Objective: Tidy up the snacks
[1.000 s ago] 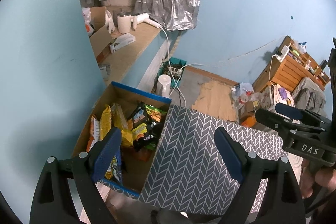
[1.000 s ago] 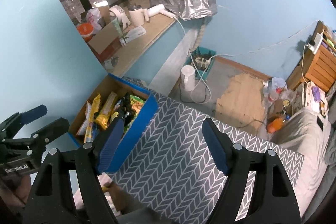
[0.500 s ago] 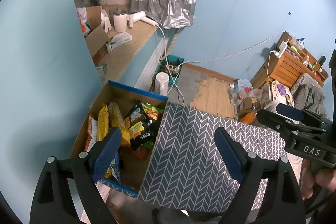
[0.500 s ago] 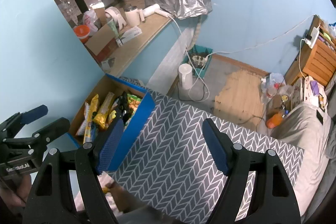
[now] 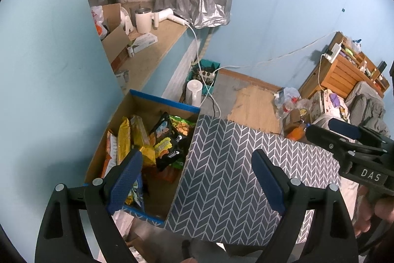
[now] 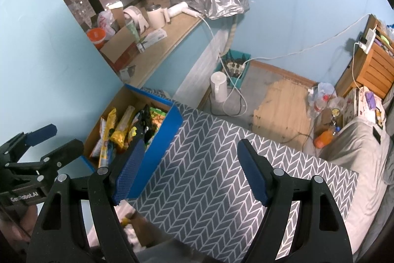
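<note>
Left gripper [image 5: 197, 179]: held spread wide, nothing pinched, above the box edge.
Right gripper [image 6: 189, 169]: likewise spread, nothing held, over the herringbone surface [image 6: 221, 176].
Snack packets [image 5: 147, 144]: stood inside the blue-rimmed cardboard box [image 5: 165, 100], just beside the herringbone surface.
</note>
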Motion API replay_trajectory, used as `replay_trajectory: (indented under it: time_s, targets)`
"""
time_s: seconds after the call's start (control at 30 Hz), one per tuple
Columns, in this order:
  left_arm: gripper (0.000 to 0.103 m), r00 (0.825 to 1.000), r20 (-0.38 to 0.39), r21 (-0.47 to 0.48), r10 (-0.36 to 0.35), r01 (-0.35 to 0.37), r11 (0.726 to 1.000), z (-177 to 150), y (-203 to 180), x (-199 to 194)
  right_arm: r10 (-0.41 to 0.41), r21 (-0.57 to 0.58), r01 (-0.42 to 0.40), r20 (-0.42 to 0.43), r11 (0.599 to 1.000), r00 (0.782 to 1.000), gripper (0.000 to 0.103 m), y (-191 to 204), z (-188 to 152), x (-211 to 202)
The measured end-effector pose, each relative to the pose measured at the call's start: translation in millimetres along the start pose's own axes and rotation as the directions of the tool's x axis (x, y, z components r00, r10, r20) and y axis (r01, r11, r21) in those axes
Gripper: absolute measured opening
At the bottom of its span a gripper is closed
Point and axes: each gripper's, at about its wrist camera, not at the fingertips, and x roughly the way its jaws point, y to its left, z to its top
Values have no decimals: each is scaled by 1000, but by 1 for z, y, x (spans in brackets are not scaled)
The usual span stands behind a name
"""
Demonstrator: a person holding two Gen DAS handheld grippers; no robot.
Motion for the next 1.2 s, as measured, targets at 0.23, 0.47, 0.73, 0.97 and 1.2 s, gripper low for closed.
replay_trajectory:
  time_s: [0.23, 0.47, 0.73, 0.97, 1.2]
  targets:
    - [91, 1000, -1, 7, -1, 1, 1000, -1, -3, 1, 1, -2, -1, 0, 1000, 1000, 78, -1, 0, 0]
    - [91, 1000, -7, 3, -5, 5, 1000, -1, -3, 2, 3, 2, -3, -3, 1000, 1000, 78, -1, 0, 0]
    - [91, 1000, -11, 3, -9, 9, 1000, 0, -2, 4, 3, 3, -3, -5, 1000, 1000, 78, 0, 0, 1]
    - [91, 1000, -10, 12, 1, -1, 1000, -2, -3, 4, 4, 5, -4, -5, 1000, 1000, 78, -1, 0, 1]
    - [91, 1000, -15, 6, 0, 0, 1000, -2, -1, 5, 4, 5, -4, -7, 1000, 1000, 78, 0, -3, 2]
